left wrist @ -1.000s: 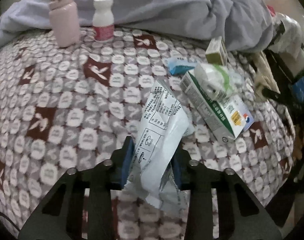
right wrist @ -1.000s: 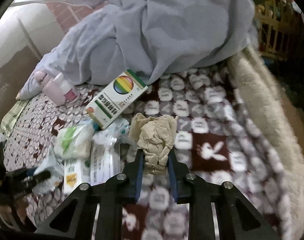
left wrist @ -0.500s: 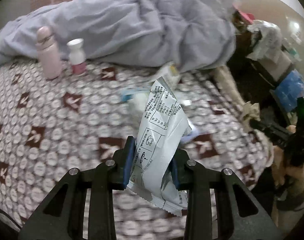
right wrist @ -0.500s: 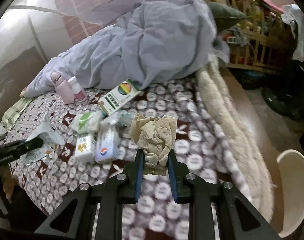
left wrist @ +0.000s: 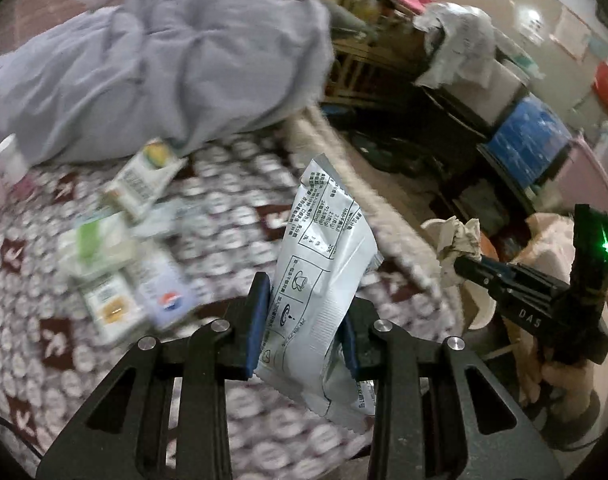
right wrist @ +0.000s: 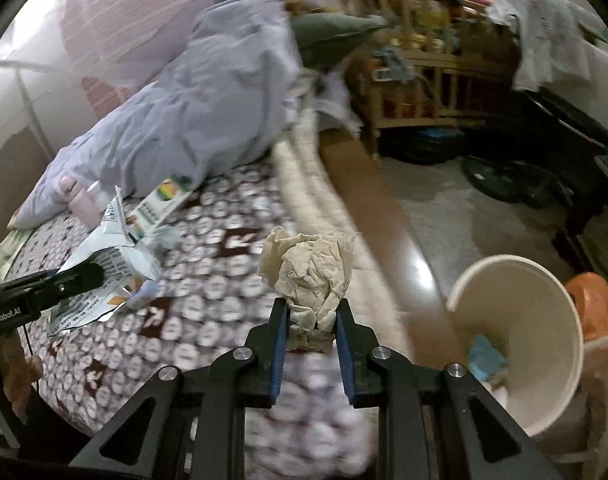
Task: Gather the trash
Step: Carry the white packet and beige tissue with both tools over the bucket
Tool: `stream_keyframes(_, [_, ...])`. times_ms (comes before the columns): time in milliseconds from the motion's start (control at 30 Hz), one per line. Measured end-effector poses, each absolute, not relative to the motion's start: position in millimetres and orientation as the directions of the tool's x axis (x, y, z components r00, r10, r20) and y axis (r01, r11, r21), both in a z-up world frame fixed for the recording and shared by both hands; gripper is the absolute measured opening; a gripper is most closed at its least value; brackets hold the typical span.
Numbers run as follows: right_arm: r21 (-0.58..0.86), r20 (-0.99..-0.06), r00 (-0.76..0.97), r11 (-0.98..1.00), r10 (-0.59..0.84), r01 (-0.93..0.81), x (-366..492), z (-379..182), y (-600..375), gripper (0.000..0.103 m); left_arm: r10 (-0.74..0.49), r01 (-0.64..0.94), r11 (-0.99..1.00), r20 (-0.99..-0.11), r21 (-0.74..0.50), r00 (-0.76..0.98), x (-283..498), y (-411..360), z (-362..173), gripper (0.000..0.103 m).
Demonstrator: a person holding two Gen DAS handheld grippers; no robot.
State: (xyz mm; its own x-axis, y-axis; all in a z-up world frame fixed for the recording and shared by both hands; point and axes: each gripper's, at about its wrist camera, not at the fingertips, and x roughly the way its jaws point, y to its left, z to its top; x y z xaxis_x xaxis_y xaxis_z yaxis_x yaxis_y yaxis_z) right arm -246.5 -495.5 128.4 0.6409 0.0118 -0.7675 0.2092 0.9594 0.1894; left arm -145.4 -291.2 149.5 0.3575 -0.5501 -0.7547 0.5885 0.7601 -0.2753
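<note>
Trash is spreading across the bed (right wrist: pixel 207 280), where a grey quilt (left wrist: pixel 151 64) is lying heaped at the far end over the patterned blanket. Cartons (left wrist: pixel 115 300) and a box with a rainbow circle (right wrist: pixel 163 204) are sitting on the blanket near the quilt, blurred in both views. Off the bed's edge, a cream bin (right wrist: pixel 544 360) is standing on the floor, a blue scrap inside it. The left hand-held gripper (left wrist: pixel 301 320) is clamping a silver printed wrapper (left wrist: pixel 324 264) upright over the bed. The right hand-held gripper (right wrist: pixel 310 344) is squeezing a crumpled beige paper ball (right wrist: pixel 308 268), holding it between the bed's edge and the bin.
</note>
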Motion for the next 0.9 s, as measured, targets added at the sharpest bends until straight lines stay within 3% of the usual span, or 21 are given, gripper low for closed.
stream_keyframes(500, [0.158,-0.777,0.618,0.914,-0.118,0.373,-296.0,121.6,-583.5,0.022,-0.572,0.692,0.683,-0.760,-0.234,0.309,-169.4,-417.3,146.0,0.030])
stream_keyframes(900, [0.135,-0.815,0.550,0.862,-0.185,0.489,-325.6,96.2,-638.8,0.022,-0.596,0.736,0.612,-0.780,-0.289,0.189,-183.3,-502.9,128.1,0.030])
